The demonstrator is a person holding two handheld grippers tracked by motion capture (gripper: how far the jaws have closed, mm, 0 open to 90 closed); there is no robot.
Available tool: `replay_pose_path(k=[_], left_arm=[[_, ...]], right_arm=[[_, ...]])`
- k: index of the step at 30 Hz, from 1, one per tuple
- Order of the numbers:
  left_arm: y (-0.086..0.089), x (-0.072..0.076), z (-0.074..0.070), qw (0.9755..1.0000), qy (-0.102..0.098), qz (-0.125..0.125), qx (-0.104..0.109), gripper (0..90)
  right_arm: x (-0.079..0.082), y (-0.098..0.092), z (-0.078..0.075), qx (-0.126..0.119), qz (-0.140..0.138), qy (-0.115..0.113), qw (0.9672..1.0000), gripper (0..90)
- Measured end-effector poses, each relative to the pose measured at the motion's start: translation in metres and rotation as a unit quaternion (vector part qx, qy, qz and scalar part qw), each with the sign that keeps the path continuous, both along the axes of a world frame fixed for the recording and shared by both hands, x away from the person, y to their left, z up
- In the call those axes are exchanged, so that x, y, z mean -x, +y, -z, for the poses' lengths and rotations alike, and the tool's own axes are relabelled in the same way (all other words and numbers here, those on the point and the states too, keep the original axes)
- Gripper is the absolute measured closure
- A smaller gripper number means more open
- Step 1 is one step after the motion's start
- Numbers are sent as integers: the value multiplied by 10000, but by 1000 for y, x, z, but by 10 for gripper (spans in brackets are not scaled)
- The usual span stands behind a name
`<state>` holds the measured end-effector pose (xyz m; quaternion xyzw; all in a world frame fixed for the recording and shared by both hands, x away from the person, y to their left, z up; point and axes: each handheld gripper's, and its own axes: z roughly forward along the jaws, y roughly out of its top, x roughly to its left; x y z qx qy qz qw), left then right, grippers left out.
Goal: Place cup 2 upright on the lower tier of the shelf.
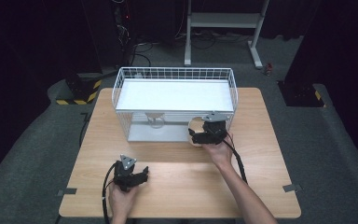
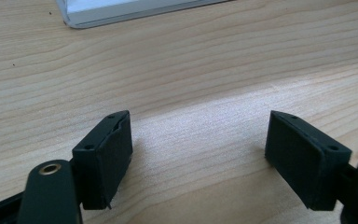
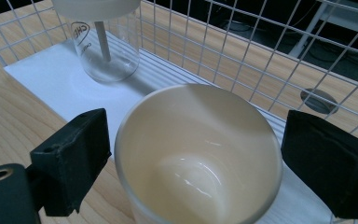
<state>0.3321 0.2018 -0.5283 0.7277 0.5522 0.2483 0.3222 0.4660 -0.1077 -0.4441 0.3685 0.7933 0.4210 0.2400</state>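
Right gripper view, cream cup (image 3: 198, 154) apparently empty, lidded clear jar (image 3: 107, 39) on white rack (image 3: 51, 79)

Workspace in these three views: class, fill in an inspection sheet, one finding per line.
Surface: wooden table, bare at the front.
Job's things: cream cup standing at the open lower shelf of the white wire rack; a clear jar farther along that shelf.
Clutter: nothing seen.
Grippers: right gripper straddles the cup, pads apart from it; left gripper open over bare wood.
Cables: one trails from each gripper; more on the floor behind.
Surroundings: dark room, grey carpet, metal stand legs behind.
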Motion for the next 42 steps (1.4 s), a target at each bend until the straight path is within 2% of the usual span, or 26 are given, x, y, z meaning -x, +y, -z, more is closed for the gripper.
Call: replay_pose_path(k=[5,13,15,17,20,23,27,33,42], left_arm=[[0,0,0,10000,1,6,1,233],[-1,0,0,10000,-16,75,0,224],[-1,0,0,10000,-17,74,1,224],[-1,0,0,10000,-16,75,0,224],[-1,0,0,10000,-16,74,1,223],[-1,0,0,10000,-15,64,3,223],[-1,0,0,10000,-15,63,4,223],[-1,0,0,10000,-14,61,1,224],[-1,0,0,10000,-14,62,2,224]], right_arm=[[6,-6,-2,-173,29,-8,9998,85],[17,-14,-4,-278,110,-34,9995,127],[21,-17,-4,-281,101,-99,9995,137],[25,-19,-5,-336,98,-149,9993,171],[34,-25,-4,-556,44,-221,9982,259],[43,-30,-3,-620,27,-275,9977,305],[54,-34,2,-610,-20,-245,9978,351],[70,-34,17,-550,-113,-118,9984,413],[68,-27,39,-332,-67,179,9993,517]])
